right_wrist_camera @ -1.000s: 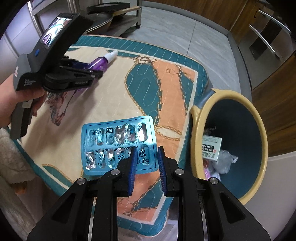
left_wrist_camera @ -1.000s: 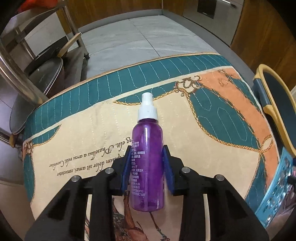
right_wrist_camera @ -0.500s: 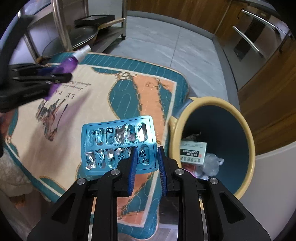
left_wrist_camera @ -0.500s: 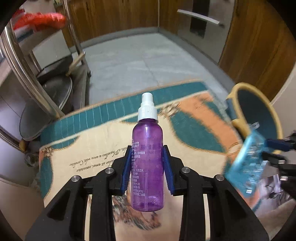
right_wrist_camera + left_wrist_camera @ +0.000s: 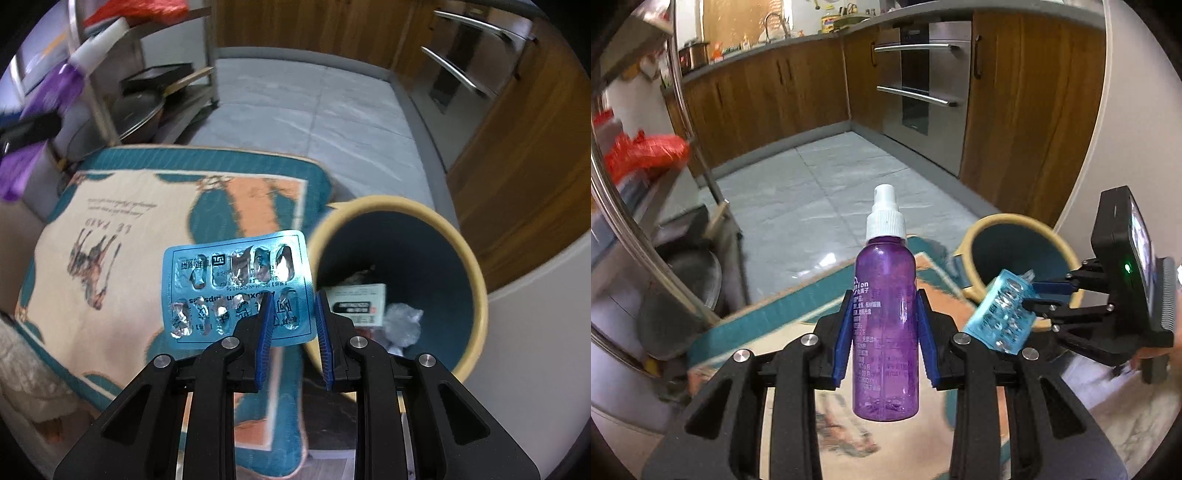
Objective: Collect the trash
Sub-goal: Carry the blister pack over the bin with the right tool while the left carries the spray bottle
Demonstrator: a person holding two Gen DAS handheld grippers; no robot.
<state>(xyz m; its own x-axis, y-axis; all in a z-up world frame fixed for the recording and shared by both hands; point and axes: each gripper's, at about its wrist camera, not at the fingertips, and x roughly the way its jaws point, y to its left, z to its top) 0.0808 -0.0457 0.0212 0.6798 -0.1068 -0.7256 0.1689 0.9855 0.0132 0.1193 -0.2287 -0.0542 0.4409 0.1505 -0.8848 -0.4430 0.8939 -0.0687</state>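
Gripping a translucent purple plastic spray bottle with a white pump cap (image 5: 885, 325), the left gripper (image 5: 885, 332) had both blue pads (image 5: 842, 343) pressed against the bottle's sides at mid-body. Bottle stood upright between them, cap pointing away from the camera, clear of the cushion below.

Right gripper (image 5: 293, 325) pinched a blue foil blister pack with its pockets punched open (image 5: 236, 284) by the pack's lower right corner. Pack sat roughly flat to the camera, printed foil side up, hanging over the edge of the teal, cream and orange quilted cushion with a horse print (image 5: 110, 266). Its right edge was just beside the rim of the bin, not over the opening in the right wrist view.

Round bin with a yellow rim and dark blue inside (image 5: 476, 280) stood next to the cushion on the right. Inside it: 1 white and green cardboard medicine box (image 5: 356, 304) and a crumpled clear plastic wrapper (image 5: 402, 325) touching it.

In the left wrist view the blister pack (image 5: 1001, 314) showed its bubble side, held in front of the bin (image 5: 1004, 221) by the right gripper (image 5: 1034, 295). Background: wooden kitchen cabinets (image 5: 768, 103), grey tiled floor (image 5: 827, 184), a steel rack (image 5: 88, 92) with pans on the left.
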